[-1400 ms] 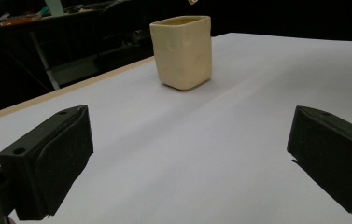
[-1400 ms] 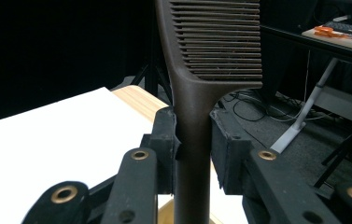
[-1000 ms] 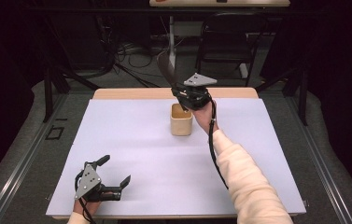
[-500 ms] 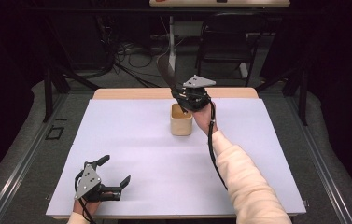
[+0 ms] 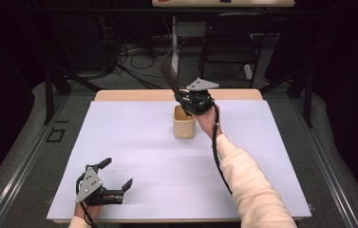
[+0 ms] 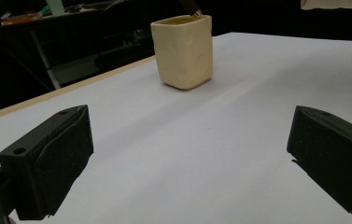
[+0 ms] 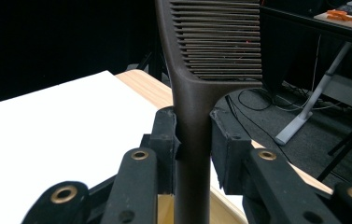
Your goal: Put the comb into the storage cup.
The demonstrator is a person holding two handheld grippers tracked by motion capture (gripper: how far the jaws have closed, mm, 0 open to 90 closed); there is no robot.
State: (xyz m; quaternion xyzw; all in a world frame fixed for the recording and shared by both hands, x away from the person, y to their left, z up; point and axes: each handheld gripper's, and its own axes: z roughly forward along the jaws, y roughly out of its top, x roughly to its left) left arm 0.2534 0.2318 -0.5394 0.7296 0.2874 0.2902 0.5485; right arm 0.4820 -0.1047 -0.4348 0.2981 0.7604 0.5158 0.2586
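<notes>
Nothing has shifted since the earlier frames: both hands sit where they were, and the comb is at the same tilt.

R gripper (image 5: pixel 187 99) is clamped on a dark brown plastic comb (image 5: pixel 168 76) w/ fine teeth, held by its narrow handle. In the right gripper view the two black jaws press the handle from either side, w/ the toothed part (image 7: pixel 220 37) rising above them. In the high view the comb leans up and away to the left, out past the far edge of the worktop, while the gripper hangs right over a small cream square-sided cup (image 5: pixel 184 122). Comb's lower end goes down toward the cup mouth; can't tell if it touches inside.

Cup stands upright on the white worktop (image 5: pixel 134 137), near the far edge, approx mid-width. Left gripper view shows it (image 6: pixel 183 50) ahead, w/ rounded corners and open top.

L gripper (image 5: pixel 115 183) rests near the front left corner of the worktop, jaws spread wide apart, nothing btwn them, just bare white surface. It is well apart from the cup.

R forearm in a cream sleeve (image 5: pixel 248 185) comes in from the front right.
</notes>
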